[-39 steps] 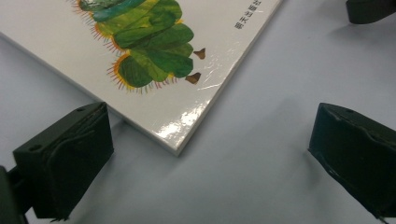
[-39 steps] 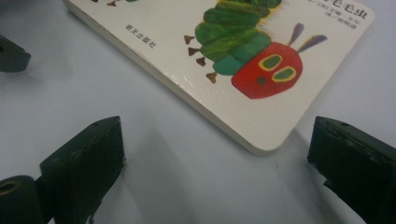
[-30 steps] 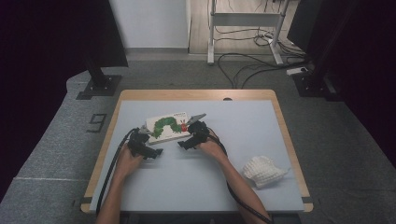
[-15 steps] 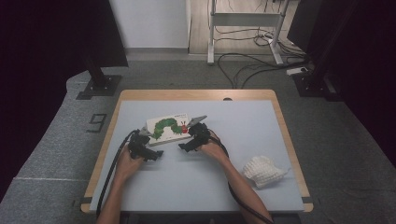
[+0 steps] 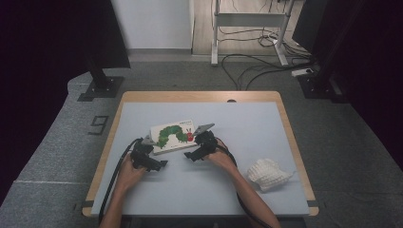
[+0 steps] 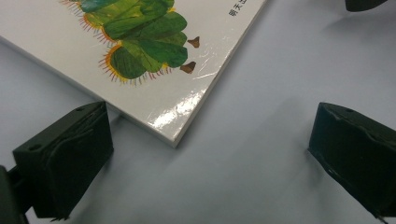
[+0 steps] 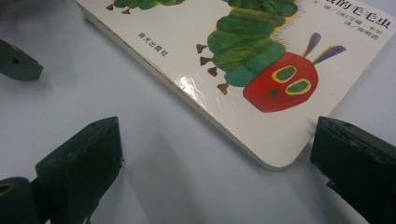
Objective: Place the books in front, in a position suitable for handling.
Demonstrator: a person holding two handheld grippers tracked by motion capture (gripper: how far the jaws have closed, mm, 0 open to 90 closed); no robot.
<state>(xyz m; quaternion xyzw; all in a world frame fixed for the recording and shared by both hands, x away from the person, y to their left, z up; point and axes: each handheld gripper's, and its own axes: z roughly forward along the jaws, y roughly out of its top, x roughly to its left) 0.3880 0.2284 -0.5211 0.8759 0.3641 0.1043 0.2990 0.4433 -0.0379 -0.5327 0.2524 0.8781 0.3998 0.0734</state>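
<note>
This looks like a lab or recording studio. Dark curtains [image 5: 43, 61] flank a lone table [image 5: 199, 97] on grey carpet [image 5: 332, 142]. Loose cables [image 5: 252, 61] trail beneath a metal stand [image 5: 247, 21] behind.

Crumpled white cloth [image 5: 267, 173]: lies on the table [image 5: 247, 118], near its front right corner, well apart from anything else on the top.

Table: pale blue-grey top with a light wooden rim; small dark cable port at the middle of the far edge.

Black stand base [image 5: 102, 88]: on the grey floor beyond the table's far left corner.

White metal frame [image 5: 249, 28]: beyond the table's far edge, with black cables [image 5: 252, 64] looped on the floor beneath it.

Floor marking "9" [image 5: 98, 125]: left of the table.
</note>
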